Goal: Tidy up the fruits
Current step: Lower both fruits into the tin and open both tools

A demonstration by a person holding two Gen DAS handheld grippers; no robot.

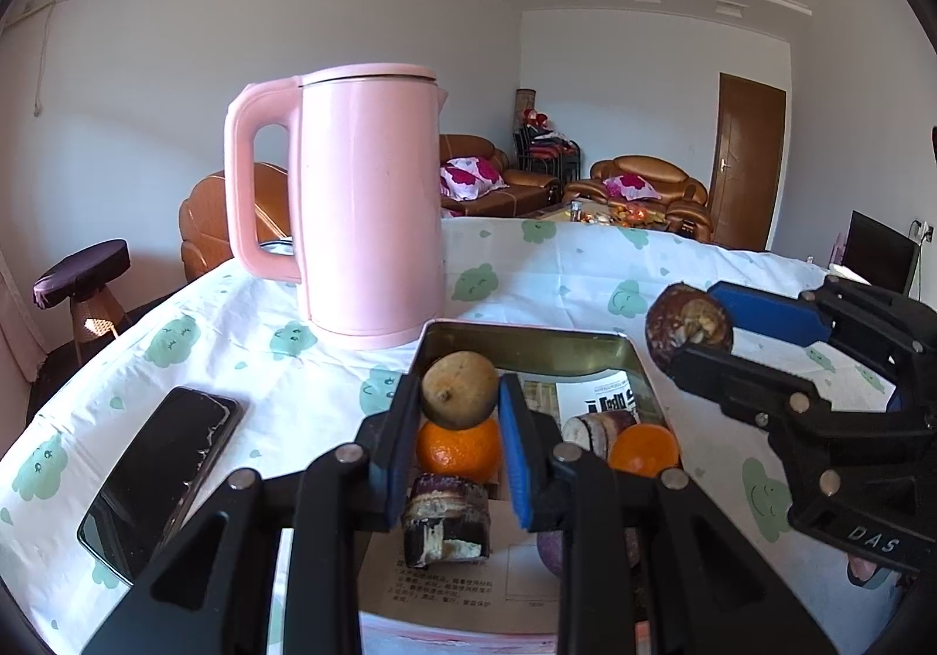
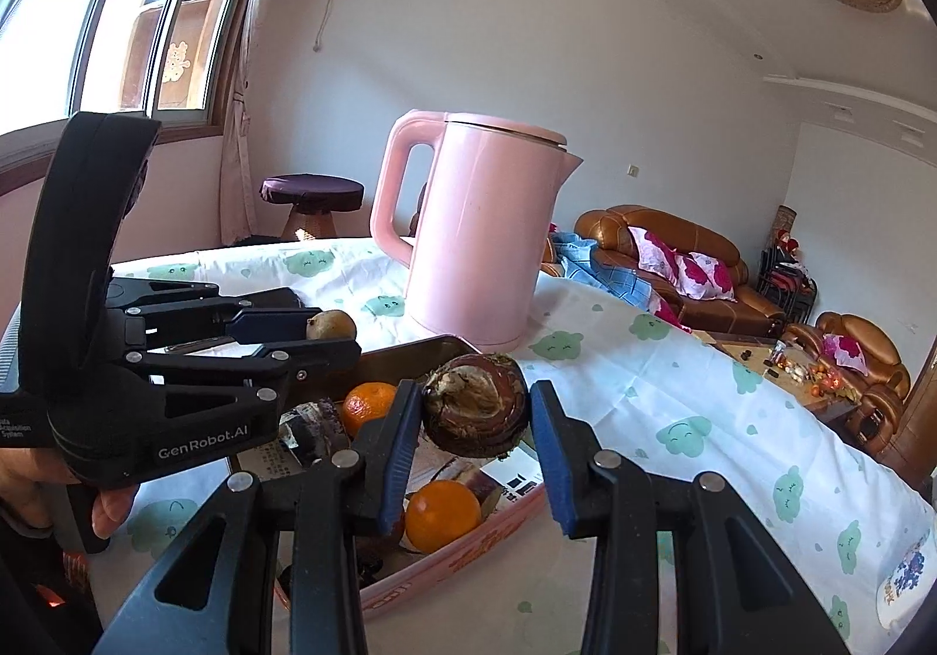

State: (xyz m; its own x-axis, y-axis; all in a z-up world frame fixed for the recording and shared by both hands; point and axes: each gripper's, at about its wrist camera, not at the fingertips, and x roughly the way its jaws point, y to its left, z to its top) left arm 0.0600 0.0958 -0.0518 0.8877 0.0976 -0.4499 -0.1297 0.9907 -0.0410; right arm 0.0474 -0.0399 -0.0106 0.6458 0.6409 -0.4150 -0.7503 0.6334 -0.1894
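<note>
My left gripper (image 1: pixel 460 409) is shut on a tan round fruit (image 1: pixel 458 383), held just above an open metal tin (image 1: pixel 530 342). In the tin lie two oranges (image 1: pixel 460 453) (image 1: pixel 644 449) and dark purple cane pieces (image 1: pixel 446 523). At the right of the left wrist view my right gripper (image 1: pixel 700 332) is shut on a dark brown bulb (image 1: pixel 673 321). The right wrist view shows that bulb (image 2: pixel 477 406) between the blue pads (image 2: pixel 404 432), over the tin (image 2: pixel 410 349). The left gripper (image 2: pixel 328 337) with its tan fruit (image 2: pixel 334 324) is at the left there.
A pink kettle (image 1: pixel 369 210) stands right behind the tin on the cloud-print tablecloth (image 1: pixel 585 268). A black phone (image 1: pixel 158 479) lies left of the tin. A hand (image 2: pixel 111 508) holds the left gripper's handle. Sofas (image 2: pixel 691 245) and a stool (image 2: pixel 310 192) stand beyond the table.
</note>
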